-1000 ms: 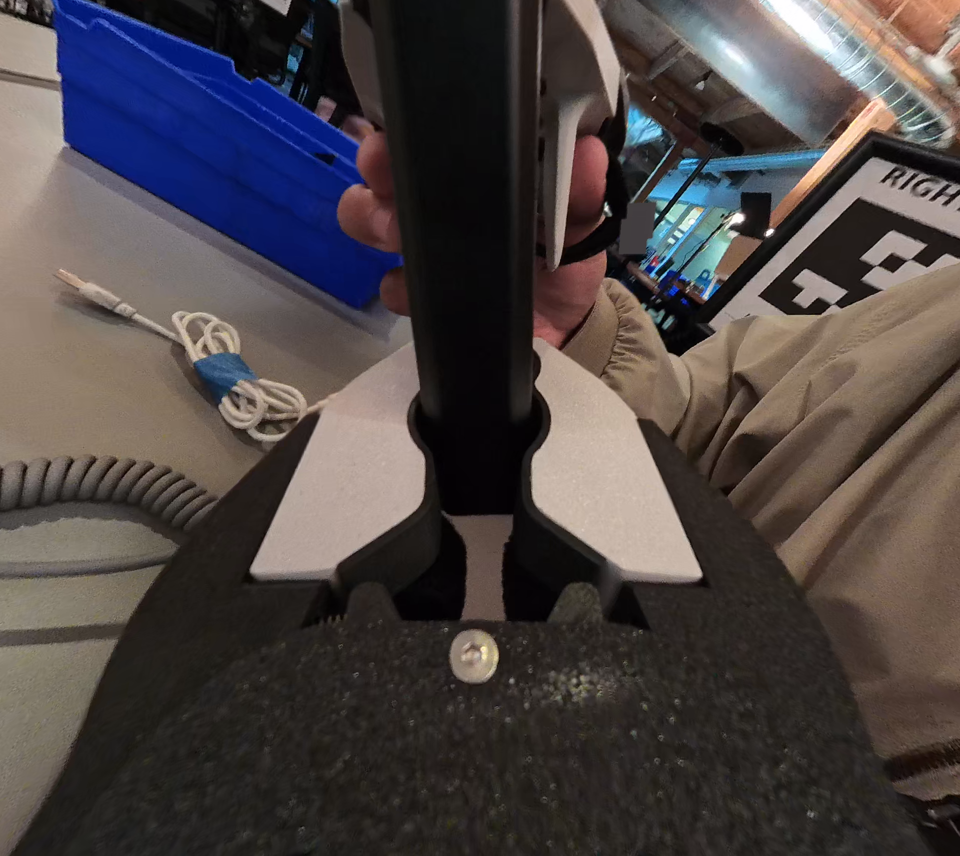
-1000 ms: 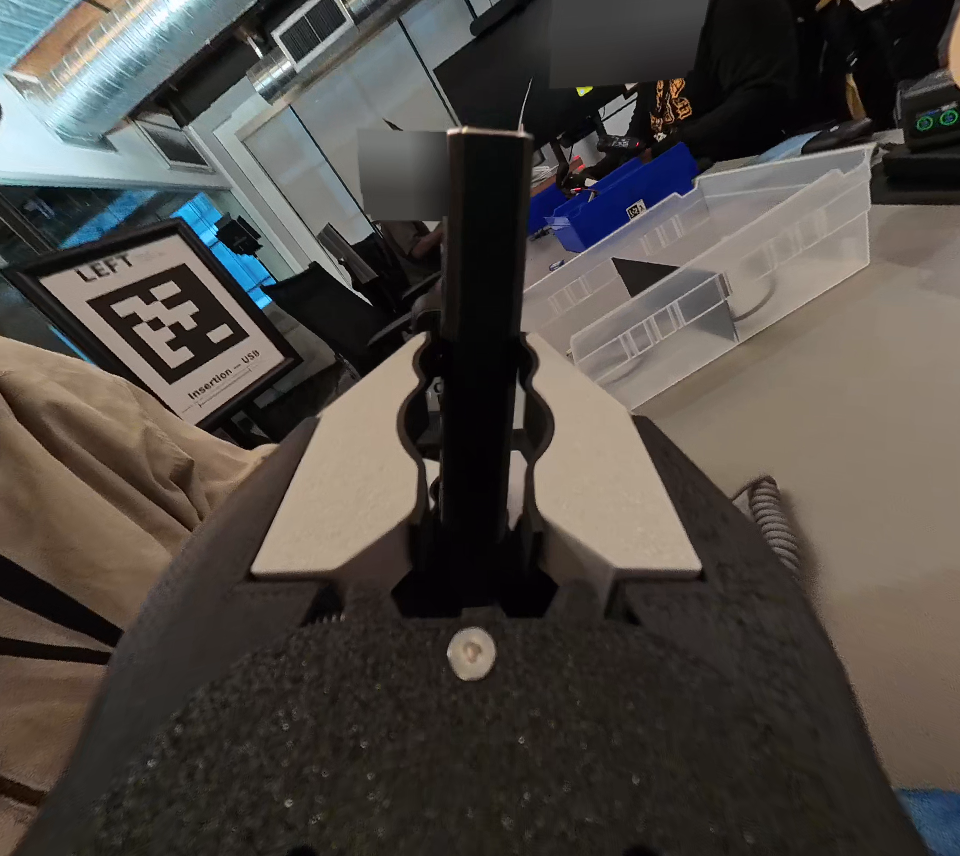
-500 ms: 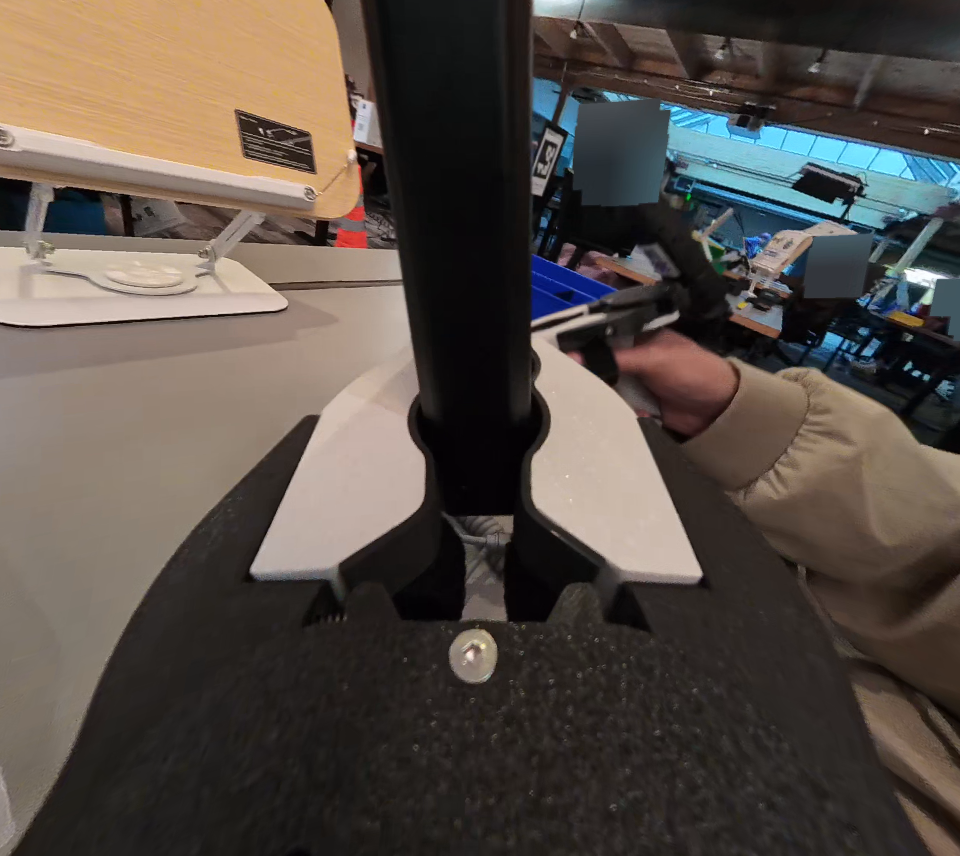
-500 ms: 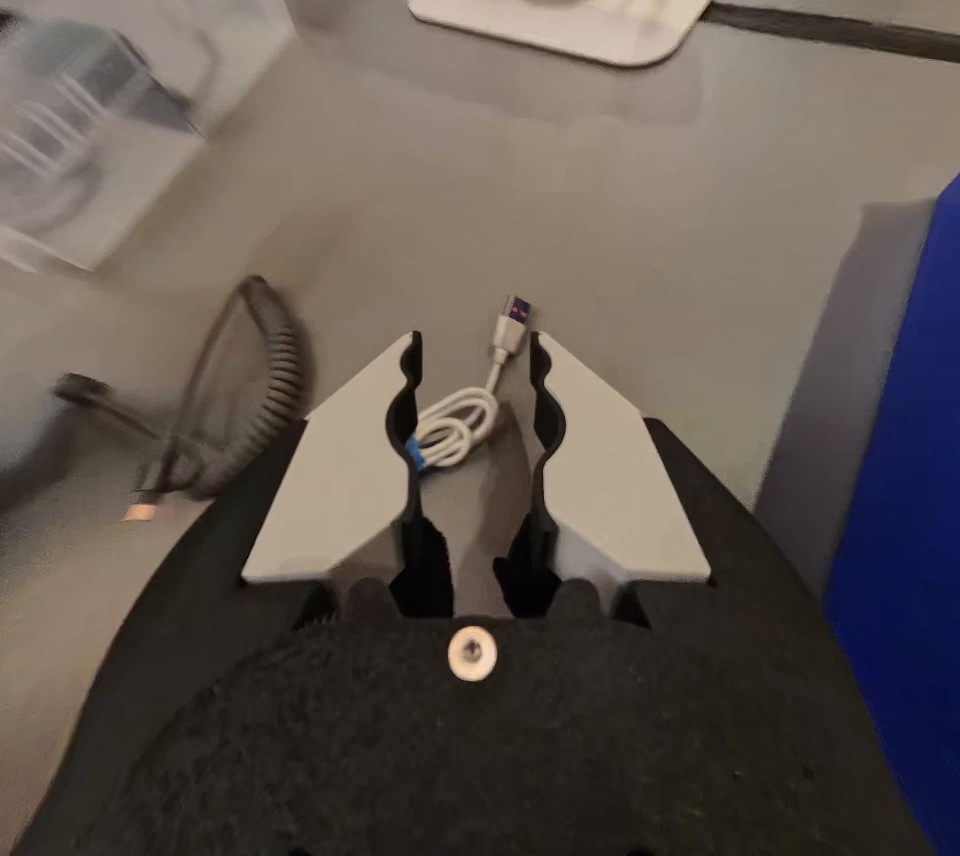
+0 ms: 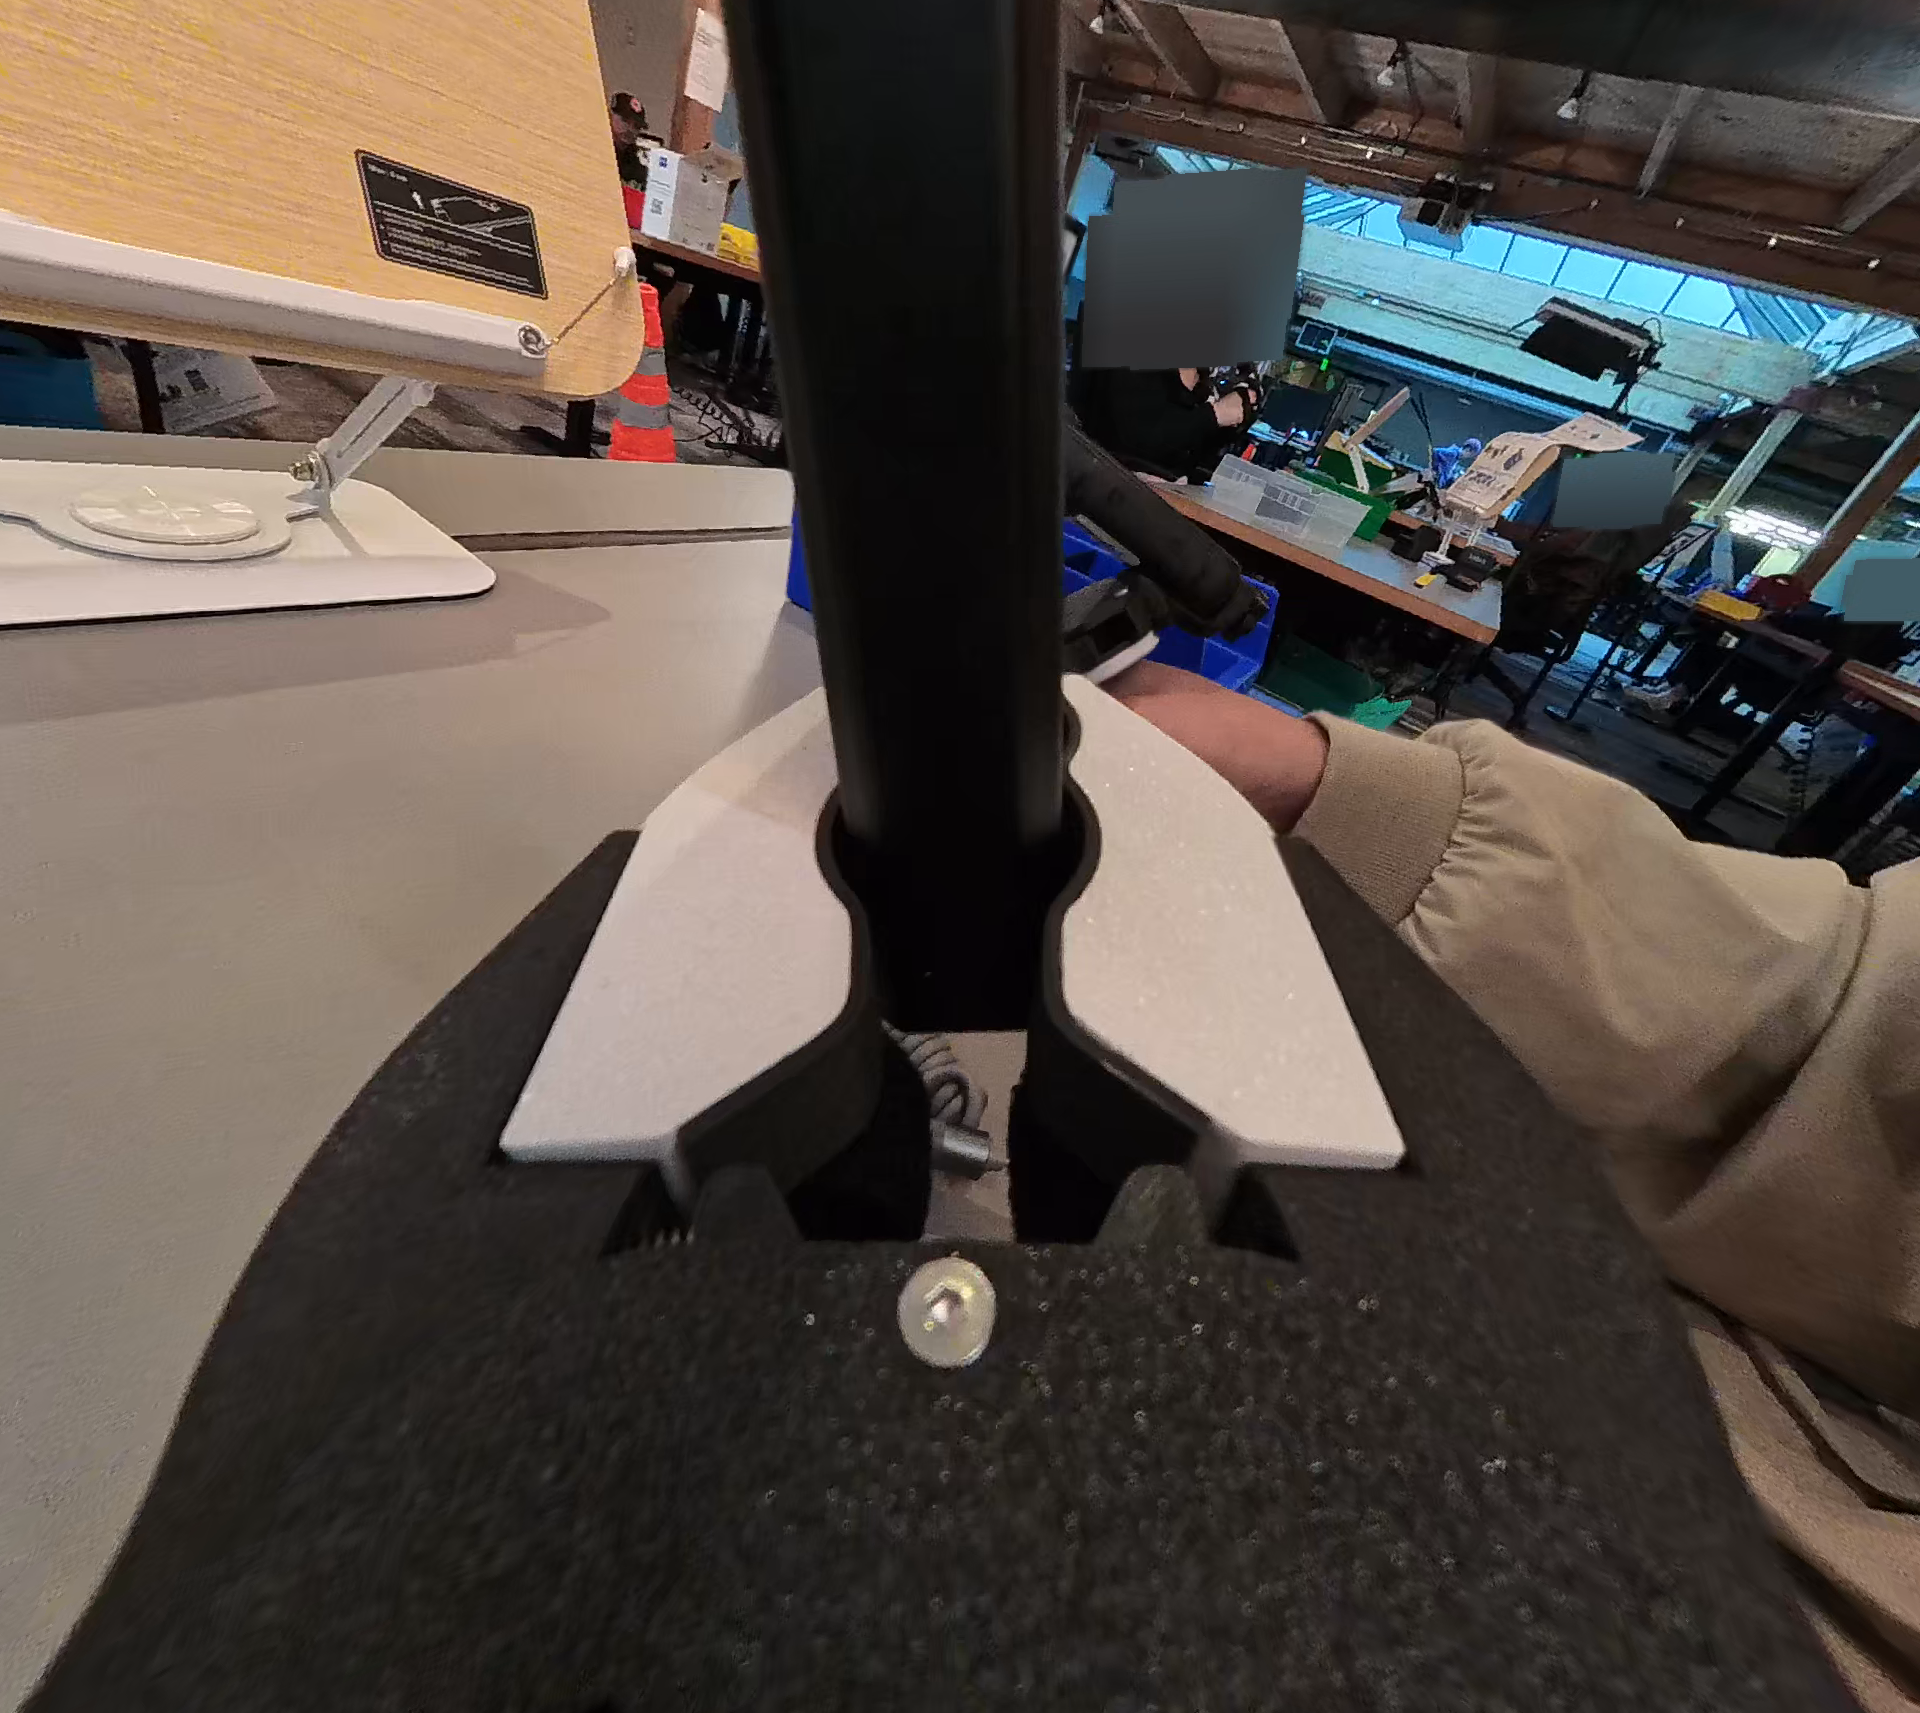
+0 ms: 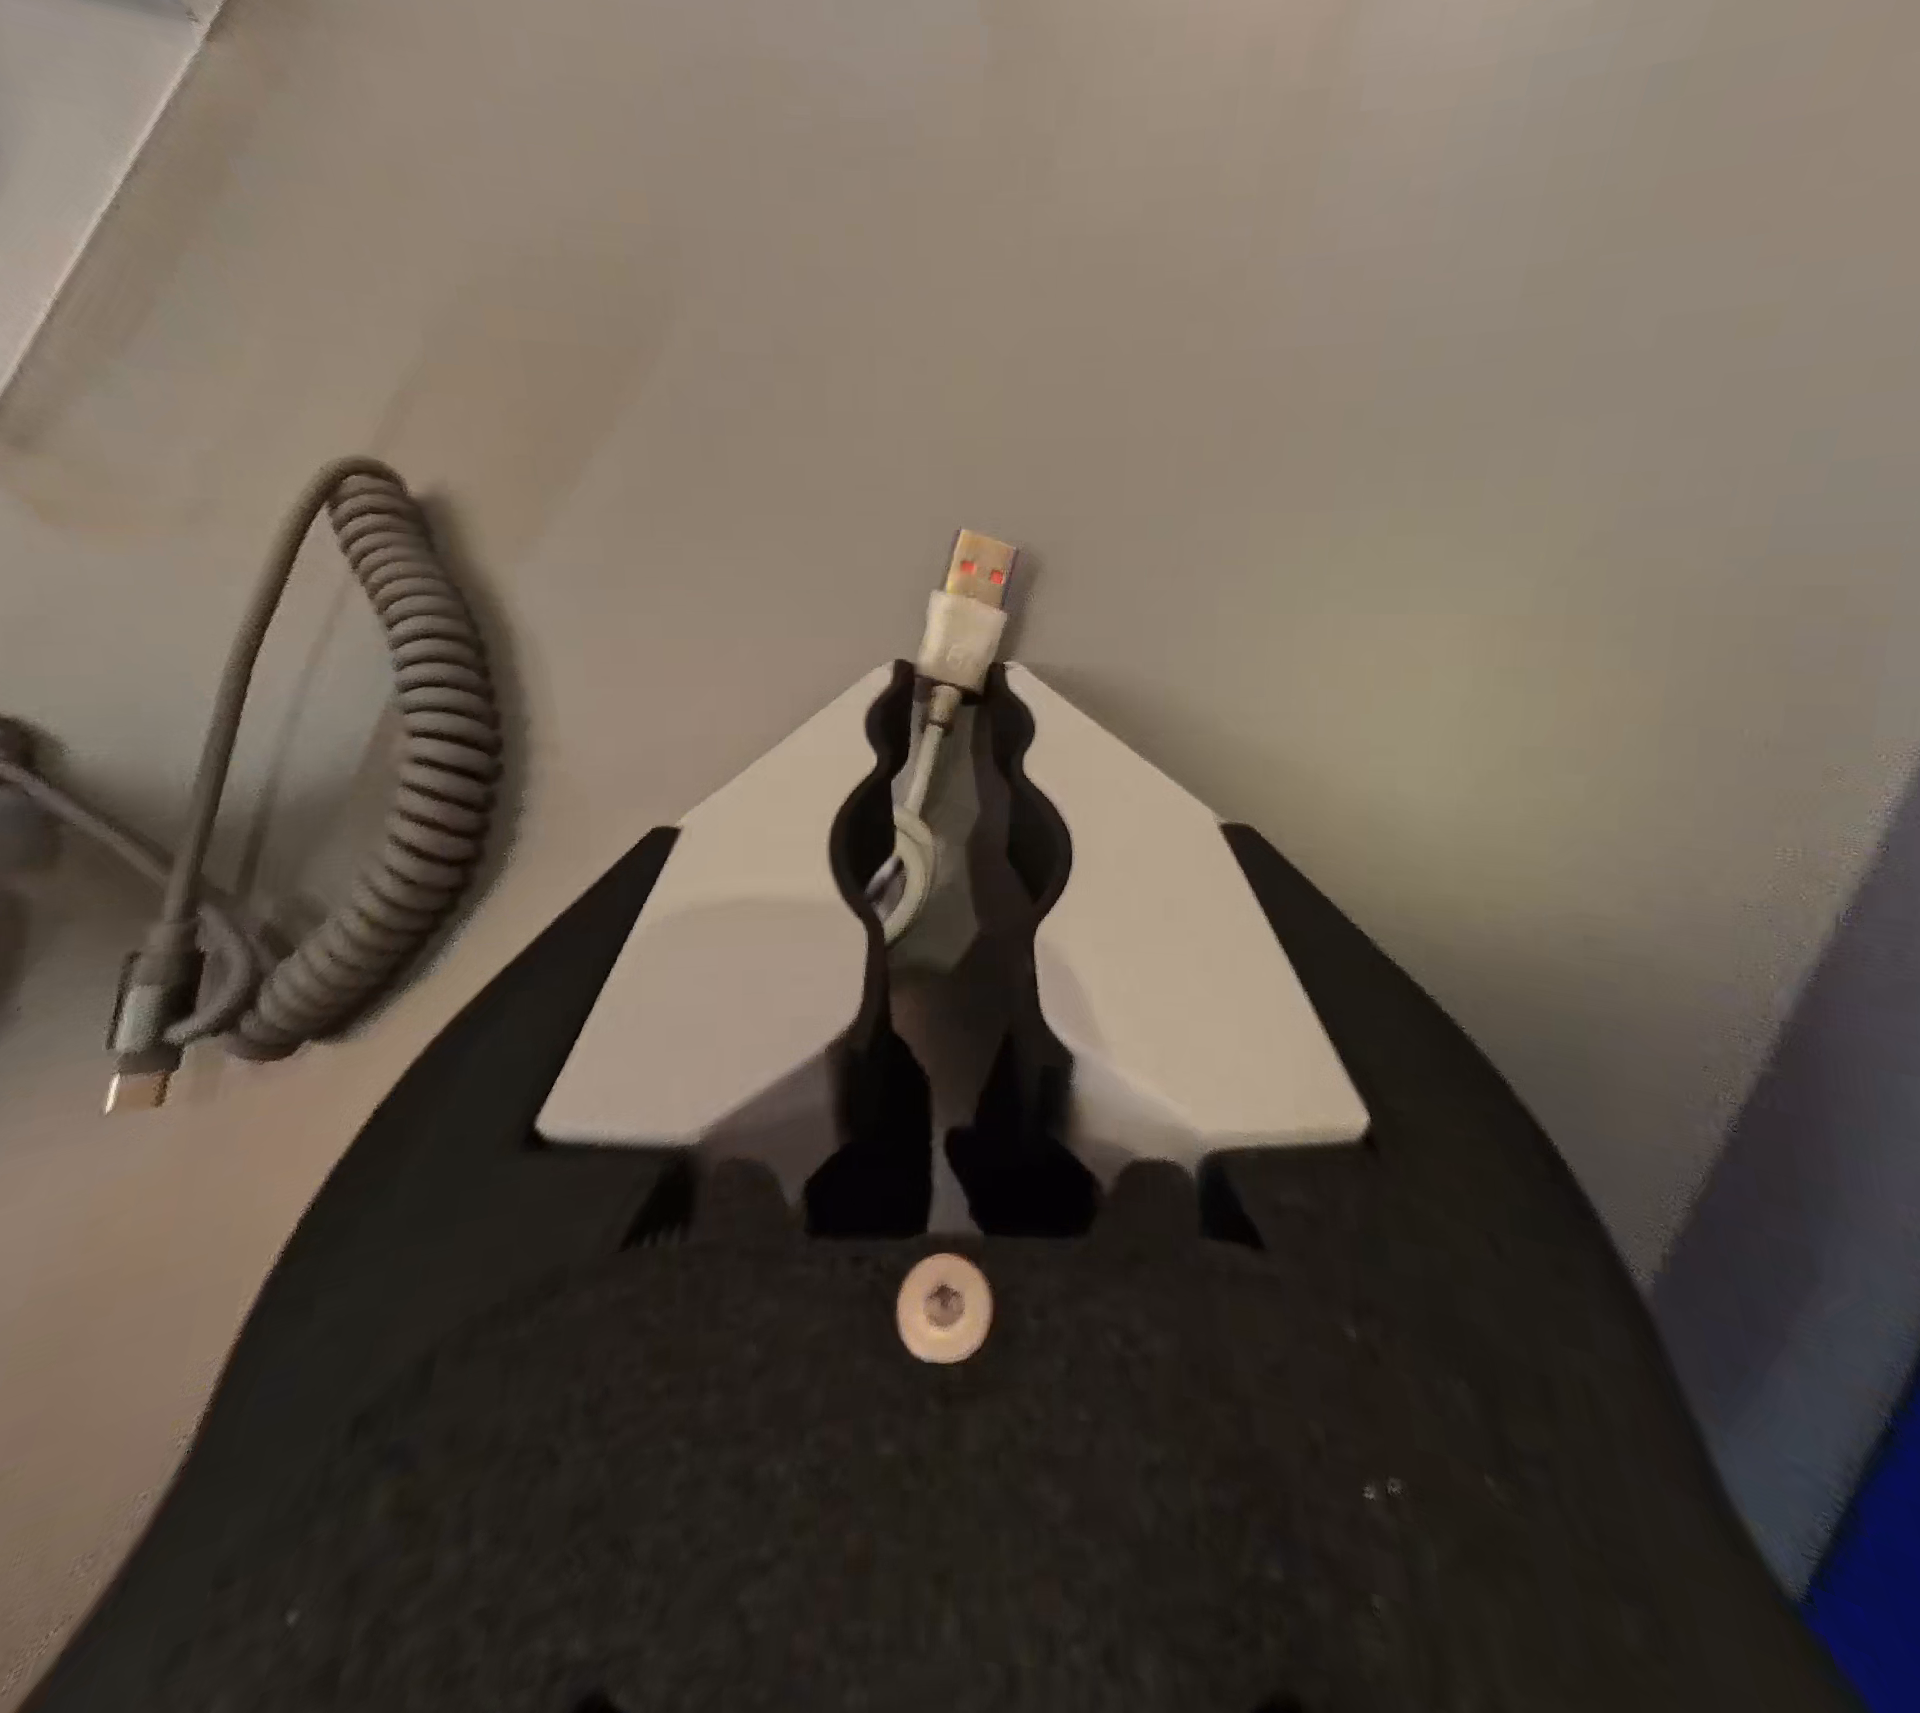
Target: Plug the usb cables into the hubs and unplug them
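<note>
Black hub [image 5: 914, 375] top cut off; white cable [image 6: 961, 645] coil hidden by fingers.

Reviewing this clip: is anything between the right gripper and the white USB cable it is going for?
Nothing visible. The right gripper is already at the white USB cable, whose cord runs between its fingers, with the plug sticking out past the tips. The grey coiled cable lies off to the left on the table, clear of it.

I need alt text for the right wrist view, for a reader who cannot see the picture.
Looking down at a grey table, the right gripper has its two fingers closing around the white USB cable, just behind its plug, which points away from the camera. A coiled grey cable lies on the table to the left, apart from the gripper.
</note>
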Motion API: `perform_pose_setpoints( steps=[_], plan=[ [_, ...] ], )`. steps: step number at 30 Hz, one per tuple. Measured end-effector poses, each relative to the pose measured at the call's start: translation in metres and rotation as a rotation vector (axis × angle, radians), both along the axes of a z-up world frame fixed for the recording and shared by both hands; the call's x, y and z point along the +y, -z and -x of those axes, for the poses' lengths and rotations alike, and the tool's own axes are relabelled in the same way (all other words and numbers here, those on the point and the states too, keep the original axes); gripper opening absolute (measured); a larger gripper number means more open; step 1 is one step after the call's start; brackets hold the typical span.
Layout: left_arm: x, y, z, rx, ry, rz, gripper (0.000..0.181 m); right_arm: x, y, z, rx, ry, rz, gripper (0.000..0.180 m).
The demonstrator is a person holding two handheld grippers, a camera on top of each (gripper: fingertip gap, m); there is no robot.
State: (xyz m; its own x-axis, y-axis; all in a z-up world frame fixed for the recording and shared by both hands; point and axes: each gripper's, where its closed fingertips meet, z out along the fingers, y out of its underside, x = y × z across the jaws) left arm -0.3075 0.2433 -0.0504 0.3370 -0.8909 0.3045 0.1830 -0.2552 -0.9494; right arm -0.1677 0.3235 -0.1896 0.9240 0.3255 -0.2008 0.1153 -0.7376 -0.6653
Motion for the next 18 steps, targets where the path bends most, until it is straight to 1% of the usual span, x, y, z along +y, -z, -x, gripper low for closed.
perform_pose_setpoints(
  steps=[2,4,5,8,9,10,11,13,15,17,18],
  plan=[
    [0.004,0.004,0.001,0.018,-0.014,0.01,0.031,-0.005,-0.004,0.012,-0.022,-0.088,-0.017,0.014],
    [0.008,0.007,0.003,0.027,-0.024,0.027,0.031,-0.007,-0.021,0.017,-0.052,-0.139,-0.076,0.014],
    [0.01,0.009,0.004,0.028,-0.031,0.035,0.031,-0.009,-0.033,0.021,-0.092,-0.192,-0.14,0.013],
    [0.014,0.01,0.008,0.028,-0.045,0.043,0.031,-0.021,-0.072,0.037,-0.338,-0.39,-0.411,0.013],
    [0.015,0.011,0.009,0.038,-0.055,0.039,0.031,-0.026,-0.083,0.041,-0.405,-0.423,-0.472,0.014],
    [0.017,0.013,0.009,0.055,-0.066,0.034,0.031,-0.029,-0.092,0.043,-0.456,-0.42,-0.5,0.013],
    [0.019,0.015,0.01,0.079,-0.086,0.03,0.031,-0.036,-0.1,0.05,-0.463,-0.455,-0.52,0.013],
    [0.024,0.022,0.012,0.129,-0.122,0.025,0.03,-0.054,-0.115,0.07,-0.406,-0.528,-0.51,0.013],
    [0.027,0.026,0.013,0.166,-0.15,0.016,0.031,-0.075,-0.129,0.094,-0.279,-0.605,-0.451,0.013],
    [0.029,0.028,0.012,0.198,-0.175,-0.009,0.031,-0.086,-0.137,0.108,-0.214,-0.622,-0.4,0.013],
    [0.029,0.029,0.012,0.214,-0.187,-0.026,0.031,-0.094,-0.137,0.116,-0.175,-0.646,-0.346,0.013]
  ],
)
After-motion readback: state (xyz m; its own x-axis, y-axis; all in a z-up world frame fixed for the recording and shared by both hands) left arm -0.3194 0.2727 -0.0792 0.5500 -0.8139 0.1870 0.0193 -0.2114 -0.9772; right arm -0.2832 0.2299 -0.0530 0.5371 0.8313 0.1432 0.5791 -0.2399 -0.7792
